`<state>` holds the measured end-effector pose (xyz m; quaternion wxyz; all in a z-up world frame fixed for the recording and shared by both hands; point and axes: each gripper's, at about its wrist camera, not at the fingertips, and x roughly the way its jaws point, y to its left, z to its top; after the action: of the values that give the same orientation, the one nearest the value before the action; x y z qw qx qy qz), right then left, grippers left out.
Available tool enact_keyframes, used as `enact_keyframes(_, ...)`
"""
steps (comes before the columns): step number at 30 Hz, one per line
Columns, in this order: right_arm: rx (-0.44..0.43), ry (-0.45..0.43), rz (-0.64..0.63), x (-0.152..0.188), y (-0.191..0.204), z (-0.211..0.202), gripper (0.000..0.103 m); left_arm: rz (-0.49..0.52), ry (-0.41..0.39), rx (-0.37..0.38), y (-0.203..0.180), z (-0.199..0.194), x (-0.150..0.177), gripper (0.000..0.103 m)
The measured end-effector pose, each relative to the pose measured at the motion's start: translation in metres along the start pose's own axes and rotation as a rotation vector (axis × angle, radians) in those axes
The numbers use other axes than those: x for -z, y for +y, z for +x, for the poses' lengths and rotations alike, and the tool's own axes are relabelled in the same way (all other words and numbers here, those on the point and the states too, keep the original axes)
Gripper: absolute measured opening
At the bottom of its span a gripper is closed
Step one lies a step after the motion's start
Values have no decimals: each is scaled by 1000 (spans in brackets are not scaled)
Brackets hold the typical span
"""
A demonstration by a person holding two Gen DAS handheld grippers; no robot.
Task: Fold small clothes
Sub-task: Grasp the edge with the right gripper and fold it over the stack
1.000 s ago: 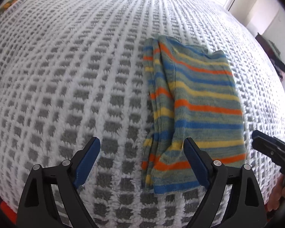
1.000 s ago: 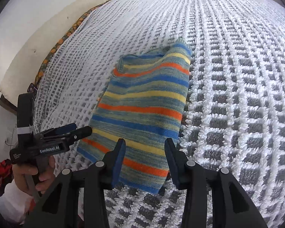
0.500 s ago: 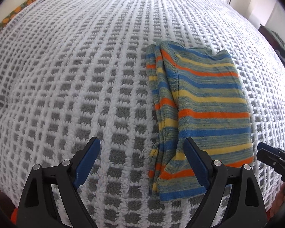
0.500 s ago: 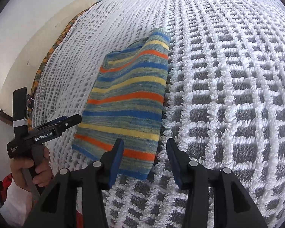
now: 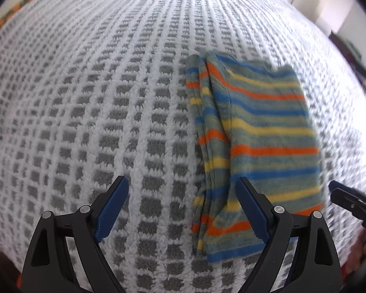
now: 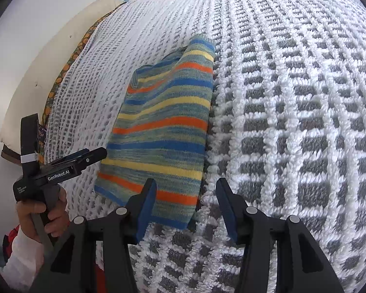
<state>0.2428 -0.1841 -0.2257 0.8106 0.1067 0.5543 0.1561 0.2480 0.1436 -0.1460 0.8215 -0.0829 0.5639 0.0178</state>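
A small folded garment (image 5: 253,141) with orange, yellow and blue stripes lies flat on the bed. My left gripper (image 5: 181,188) hovers wide open over the garment's near left edge, with only blanket and that edge below the gap. The garment (image 6: 163,127) also shows in the right wrist view. My right gripper (image 6: 186,188) hangs over its near right corner; its jaws are opening and the pads press on nothing. Each gripper shows in the other's view: the right gripper (image 5: 339,193) at the far right, the left gripper (image 6: 95,153) held by a hand (image 6: 41,210).
A white and grey checked blanket (image 5: 90,112) covers the whole bed. An orange patterned sheet edge (image 6: 61,78) and a cream headboard (image 6: 48,56) run along the far left side. Dark furniture (image 5: 353,63) stands by the wall at the right.
The right gripper's jaws have spread a little and it has shifted toward the garment's right edge. The left gripper stays wide open in much the same place.
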Motion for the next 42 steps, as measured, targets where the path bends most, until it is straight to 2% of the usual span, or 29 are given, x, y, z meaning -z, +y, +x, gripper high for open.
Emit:
enact_keyframes(2, -13, -36, 32, -18, -7, -7, 53, -88, 23, 79, 19, 5, -13, 90)
enact_keyframes(4, -57, -67, 104, -38, -20, -10, 60, -134, 69, 169, 27, 16, -24, 90)
enact_keyframes(7, -128, -24, 206, -63, -36, 8, 62, -122, 140, 247, 18, 39, -33, 90)
enact_keyframes(10, -153, 17, 201, -75, -35, 35, 62, -72, 178, 227, 0, 60, -37, 92)
enact_keyframes(12, -179, 61, 202, -81, -32, 57, 62, -68, 176, 207, -6, 68, -40, 96)
enact_keyframes(15, -142, 77, 224, -88, -32, 81, 62, -107, 164, 215, -6, 68, -46, 93)
enact_keyframes(16, -145, 64, 214, -90, -29, 85, 62, -114, 156, 223, -5, 67, -47, 85)
enact_keyframes(18, -146, 45, 176, -96, -18, 88, 52, -124, 161, 272, -6, 63, -51, 17)
enact_keyframes(19, -122, 35, 133, -99, -10, 88, 27, -138, 173, 294, -6, 61, -51, 16)
enact_keyframes(20, -83, 32, 67, -101, 1, 87, 22, -142, 154, 279, -8, 54, -51, 15)
enact_keyframes(21, -39, 28, 13, -102, 11, 85, 21, -125, 130, 262, -11, 46, -51, 14)
enact_keyframes(24, 45, -16, -149, -98, 52, 66, 20, -54, 39, 237, -26, 12, -42, 13)
enact_keyframes(28, 59, -92, -283, -91, 97, 35, 19, -25, -79, 225, -28, -43, -32, 13)
enact_keyframes(33, -18, -137, -307, -102, 141, 15, 19, -58, -174, 230, -6, -95, -37, 13)
enact_keyframes(37, -54, -165, -302, -133, 168, 22, 19, -78, -245, 162, 17, -108, -64, 15)
enact_keyframes(38, -58, -176, -294, -138, 172, 25, 22, -75, -256, 132, 20, -104, -71, 21)
enact_keyframes(39, -57, -174, -282, -143, 171, 27, 27, -70, -263, 78, 24, -99, -76, 34)
enact_keyframes(40, -15, -151, -266, -150, 170, 36, 40, -60, -270, -20, 27, -92, -77, 43)
enact_keyframes(41, 51, -130, -253, -155, 169, 42, 58, -51, -275, -114, 29, -88, -75, 61)
enact_keyframes(42, 108, -125, -239, -156, 165, 42, 63, -44, -283, -174, 32, -88, -69, 70)
